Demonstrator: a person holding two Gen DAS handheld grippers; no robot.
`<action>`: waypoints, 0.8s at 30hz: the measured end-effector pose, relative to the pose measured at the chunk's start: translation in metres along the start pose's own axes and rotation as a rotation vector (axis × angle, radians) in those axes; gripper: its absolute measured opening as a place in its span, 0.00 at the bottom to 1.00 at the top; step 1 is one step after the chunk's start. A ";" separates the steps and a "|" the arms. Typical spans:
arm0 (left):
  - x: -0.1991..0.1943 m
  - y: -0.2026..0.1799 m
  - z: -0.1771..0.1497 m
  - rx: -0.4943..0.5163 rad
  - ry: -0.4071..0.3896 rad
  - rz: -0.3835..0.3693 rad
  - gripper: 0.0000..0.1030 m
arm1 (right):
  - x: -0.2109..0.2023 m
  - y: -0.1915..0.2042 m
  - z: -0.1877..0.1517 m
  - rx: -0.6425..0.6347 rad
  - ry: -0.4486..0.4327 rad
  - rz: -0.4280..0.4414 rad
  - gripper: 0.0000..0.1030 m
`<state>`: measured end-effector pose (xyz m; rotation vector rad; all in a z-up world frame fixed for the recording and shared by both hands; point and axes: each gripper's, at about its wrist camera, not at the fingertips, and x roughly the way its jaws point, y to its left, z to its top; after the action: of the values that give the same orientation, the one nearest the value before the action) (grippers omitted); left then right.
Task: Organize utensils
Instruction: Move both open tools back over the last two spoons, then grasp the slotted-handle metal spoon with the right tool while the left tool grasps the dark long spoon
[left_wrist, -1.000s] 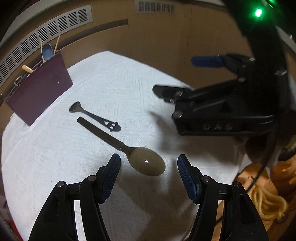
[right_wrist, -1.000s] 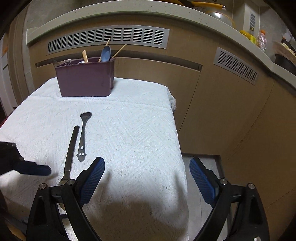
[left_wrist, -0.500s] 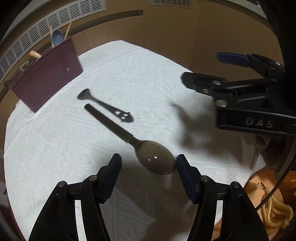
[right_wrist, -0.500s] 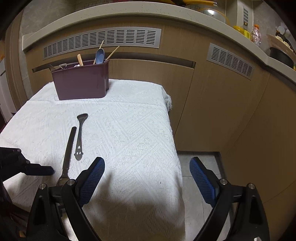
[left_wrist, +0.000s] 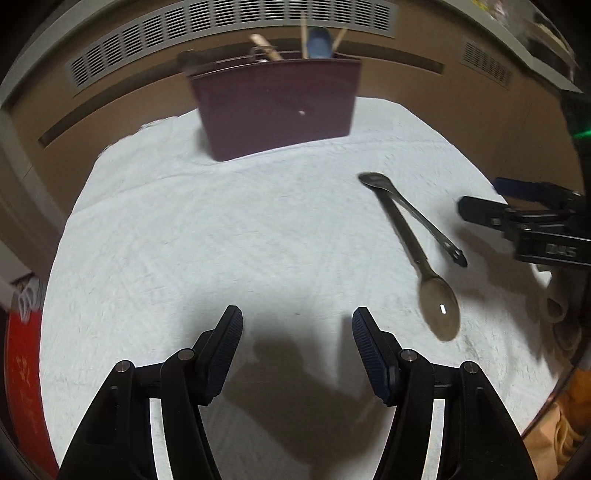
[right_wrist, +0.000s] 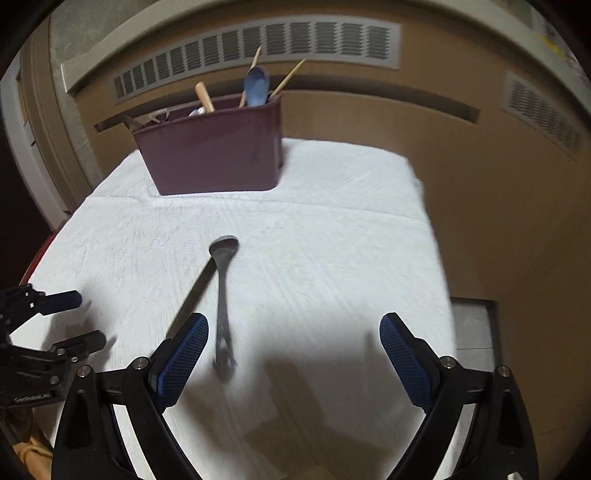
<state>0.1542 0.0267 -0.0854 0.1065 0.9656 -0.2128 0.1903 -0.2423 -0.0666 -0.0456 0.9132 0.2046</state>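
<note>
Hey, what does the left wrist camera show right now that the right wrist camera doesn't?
Only the left wrist view shows the big spoon's bowl and a red object at the table's left edge. Only the right wrist view shows the floor beside the table and the bin's contents clearly, like the blue spoon. Both show the maroon utensil bin, the white tablecloth, the smaller slotted utensil, and both open, empty grippers: left gripper, right gripper.

Dim, motion-blurred fisheye views — hard overhead shadows.
</note>
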 end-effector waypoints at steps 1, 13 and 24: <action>0.001 0.001 0.001 -0.009 -0.002 -0.007 0.61 | 0.010 0.008 0.007 -0.029 0.008 -0.002 0.83; 0.002 0.014 -0.001 -0.041 0.006 -0.085 0.62 | 0.076 0.071 0.049 -0.192 0.089 0.069 0.25; 0.000 -0.029 0.015 -0.002 0.057 -0.317 0.61 | -0.016 0.038 0.031 -0.137 -0.035 0.059 0.25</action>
<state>0.1591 -0.0046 -0.0768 -0.0438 1.0376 -0.5019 0.1976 -0.2035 -0.0337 -0.1416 0.8649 0.3216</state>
